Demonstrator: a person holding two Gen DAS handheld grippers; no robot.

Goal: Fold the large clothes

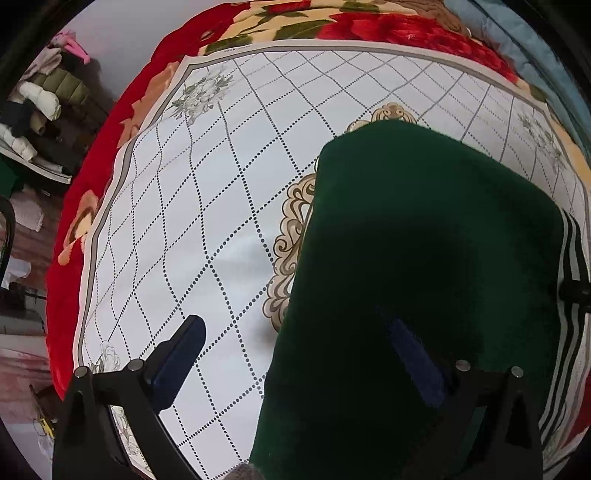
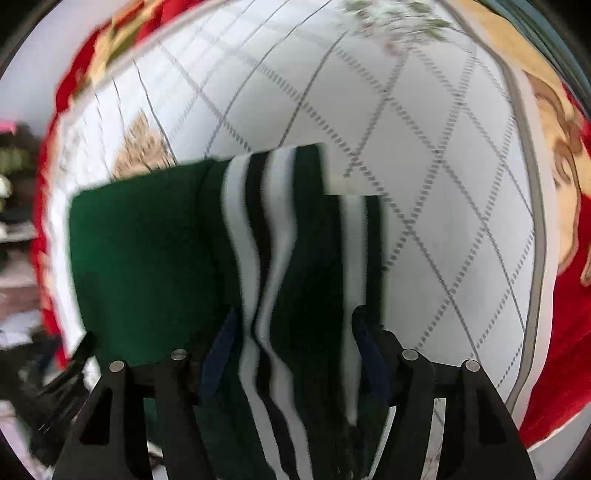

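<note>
A dark green garment (image 1: 424, 258) with a white and black striped band (image 1: 570, 266) lies folded on the white diamond-patterned cloth (image 1: 207, 206). My left gripper (image 1: 295, 350) is open, its left finger over the bare cloth and its right finger over the garment's left part. In the right wrist view the garment (image 2: 147, 251) and its striped band (image 2: 273, 229) run between my right gripper's (image 2: 295, 354) fingers, which hold the striped band. This view is blurred by motion.
A red floral blanket (image 1: 388, 26) lies under the white cloth and shows round its edges (image 2: 565, 295). A pile of clothes (image 1: 40, 107) sits off the bed at the far left. The white cloth lies bare to the garment's left.
</note>
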